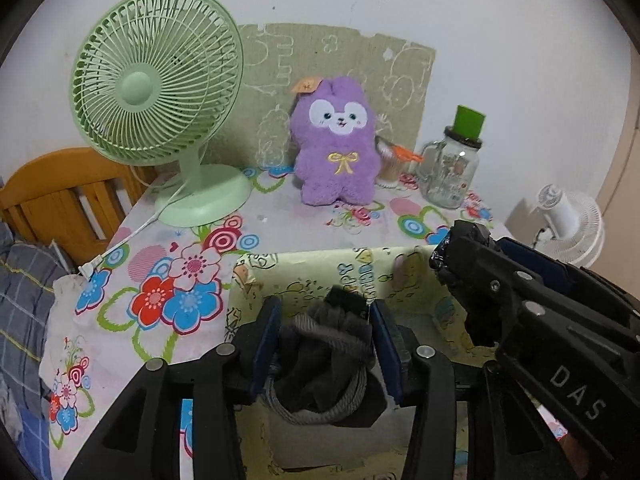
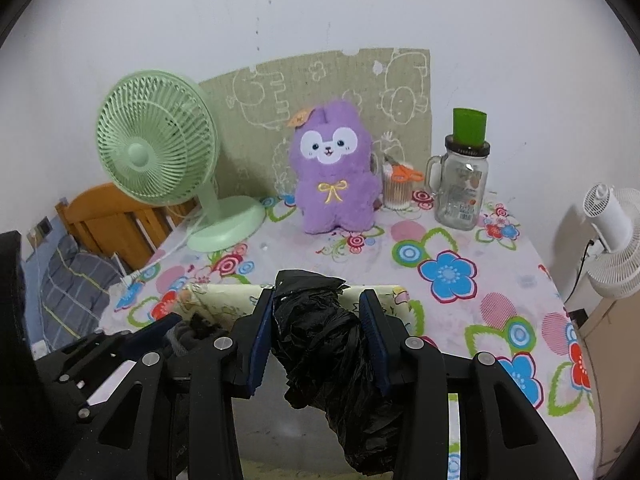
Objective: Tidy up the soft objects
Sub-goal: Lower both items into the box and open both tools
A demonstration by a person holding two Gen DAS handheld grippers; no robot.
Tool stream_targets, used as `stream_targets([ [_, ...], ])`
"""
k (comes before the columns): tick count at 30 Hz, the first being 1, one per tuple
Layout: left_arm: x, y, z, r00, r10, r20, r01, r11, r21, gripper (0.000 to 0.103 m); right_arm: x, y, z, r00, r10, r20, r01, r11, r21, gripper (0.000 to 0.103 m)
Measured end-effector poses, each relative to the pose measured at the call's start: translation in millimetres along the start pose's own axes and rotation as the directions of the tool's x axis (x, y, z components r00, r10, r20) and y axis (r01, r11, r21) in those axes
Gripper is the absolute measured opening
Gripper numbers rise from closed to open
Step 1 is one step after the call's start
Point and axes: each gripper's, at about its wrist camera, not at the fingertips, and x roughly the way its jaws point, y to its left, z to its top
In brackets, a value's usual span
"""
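My left gripper is shut on a grey rolled sock and holds it over the open pale yellow patterned box at the table's near edge. My right gripper is shut on a crumpled black plastic bag, which hangs over the same box. The right gripper also shows at the right of the left wrist view, with black plastic at its tip. A purple plush toy sits upright at the back of the table, seen too in the right wrist view.
A green desk fan stands back left on the flowered tablecloth, its cord trailing off the left edge. A glass jar with a green cup on top and a cup with orange scissors stand back right. A white fan stands beyond the right edge.
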Motion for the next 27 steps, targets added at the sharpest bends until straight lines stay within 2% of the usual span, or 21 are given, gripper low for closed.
stream_targets([
  [1, 1.9, -0.2, -0.1, 1.000, 0.014, -0.003, -0.014, 1.000, -0.002, 0.069, 3.6, -0.8, -0.4, 1.000, -0.004, -0.007, 0.004, 1.000, 0.000, 0.047],
  [2, 3.0, 0.5, 0.3, 1.000, 0.018, -0.002, -0.018, 1.000, -0.006, 0.074, 7.6, -1.6, -1.1, 1.000, -0.007, -0.016, 0.007, 1.000, 0.001, 0.048],
  [3, 3.9, 1.3, 0.2, 1.000, 0.018, -0.001, -0.018, 1.000, -0.008, 0.075, 10.2, -2.4, -1.5, 1.000, -0.009, -0.020, 0.009, 1.000, 0.003, 0.049],
  [6, 7.5, 3.1, -0.2, 1.000, 0.027, -0.008, -0.027, 1.000, -0.010, 0.077, 17.5, -5.7, -3.5, 0.999, -0.016, -0.039, 0.017, 1.000, 0.015, 0.062],
  [11, 6.1, 0.2, -2.0, 1.000, 0.017, -0.011, -0.017, 1.000, 0.006, 0.087, 14.9, -5.5, -5.1, 0.999, -0.028, -0.046, 0.028, 0.999, 0.014, 0.080],
  [18, -7.8, -4.2, -4.4, 0.999, 0.031, 0.013, -0.032, 0.999, 0.021, 0.091, -3.6, -3.2, -7.5, 0.999, -0.032, -0.025, 0.032, 0.999, 0.006, 0.086],
  [22, -21.2, -5.5, -8.3, 0.999, 0.028, 0.033, -0.029, 0.999, 0.018, 0.095, -17.3, -0.2, -9.9, 1.000, -0.030, -0.007, 0.030, 1.000, 0.002, 0.093],
  [27, -36.5, -7.6, -12.7, 0.998, 0.026, 0.051, -0.027, 1.000, 0.015, 0.095, -34.5, 1.6, -13.4, 1.000, -0.026, 0.010, 0.026, 1.000, 0.003, 0.093],
])
